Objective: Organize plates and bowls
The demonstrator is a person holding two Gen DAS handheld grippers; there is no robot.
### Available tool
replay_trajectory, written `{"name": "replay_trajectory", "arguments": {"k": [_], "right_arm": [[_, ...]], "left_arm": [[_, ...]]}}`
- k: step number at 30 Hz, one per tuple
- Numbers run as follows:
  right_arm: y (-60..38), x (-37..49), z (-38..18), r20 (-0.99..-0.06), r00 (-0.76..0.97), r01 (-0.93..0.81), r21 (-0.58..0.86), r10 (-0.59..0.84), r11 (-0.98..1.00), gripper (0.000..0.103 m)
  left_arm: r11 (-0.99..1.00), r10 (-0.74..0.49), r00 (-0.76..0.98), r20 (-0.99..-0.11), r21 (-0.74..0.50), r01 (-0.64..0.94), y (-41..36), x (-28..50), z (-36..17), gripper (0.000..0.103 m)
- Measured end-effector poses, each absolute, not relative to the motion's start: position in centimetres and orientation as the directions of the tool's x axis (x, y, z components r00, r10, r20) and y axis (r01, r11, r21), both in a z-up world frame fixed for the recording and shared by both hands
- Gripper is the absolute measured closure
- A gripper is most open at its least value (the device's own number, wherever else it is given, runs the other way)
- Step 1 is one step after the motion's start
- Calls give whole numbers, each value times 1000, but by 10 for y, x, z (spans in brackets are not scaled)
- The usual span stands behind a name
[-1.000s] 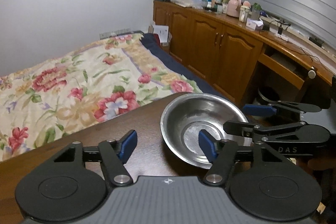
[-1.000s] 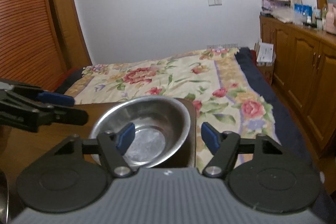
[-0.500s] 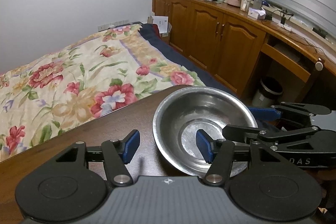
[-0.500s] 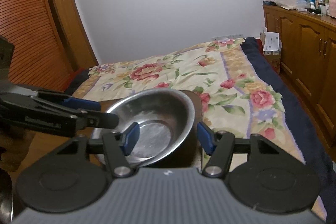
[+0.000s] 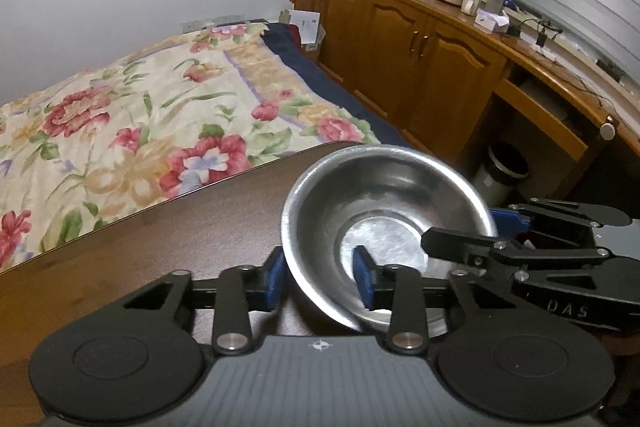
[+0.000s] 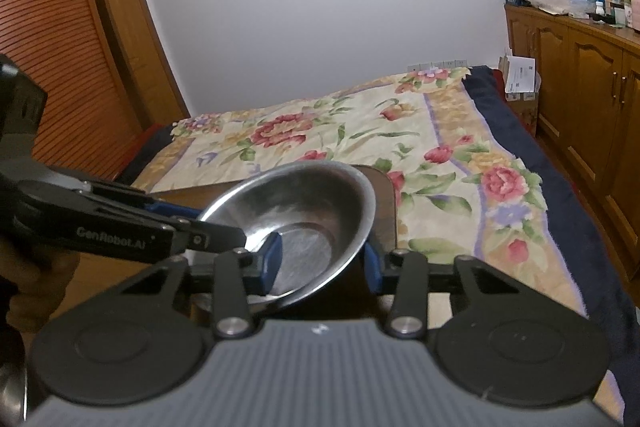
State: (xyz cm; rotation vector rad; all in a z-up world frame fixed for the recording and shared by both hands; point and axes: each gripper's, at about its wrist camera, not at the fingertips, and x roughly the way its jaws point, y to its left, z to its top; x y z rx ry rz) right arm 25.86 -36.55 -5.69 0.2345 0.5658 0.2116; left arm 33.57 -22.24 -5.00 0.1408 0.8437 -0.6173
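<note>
While both claws close in, the left gripper (image 5: 320, 279) and right gripper (image 6: 320, 261) each pinch the steel bowl's (image 5: 384, 203) rim at lower centre, tilted on the table (image 5: 140, 251); sorting barely begun.

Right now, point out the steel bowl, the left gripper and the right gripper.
steel bowl (image 5: 384, 239), left wrist view, inner base.
left gripper (image 5: 320, 281), left wrist view, between its fingertips.
right gripper (image 6: 322, 261), right wrist view, between its fingertips.
</note>
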Motion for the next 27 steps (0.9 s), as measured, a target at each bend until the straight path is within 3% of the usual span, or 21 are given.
{"name": "replay_trajectory", "arguments": {"k": [2, 13, 27], "right_arm": [[-365, 259, -57, -508, 824, -124, 273, 253, 954, 66], [-365, 244, -40, -481, 836, -125, 302, 264, 945, 72], [-342, 212, -3, -420, 868, -161, 269, 266, 950, 72]], "left_arm": [[820, -452, 501, -738, -122, 559, -221, 334, -49, 77], [803, -491, 546, -678, -111, 585, -208, 310, -17, 77], [797, -524, 616, -588, -84, 598, -173, 259, 27, 77]]}}
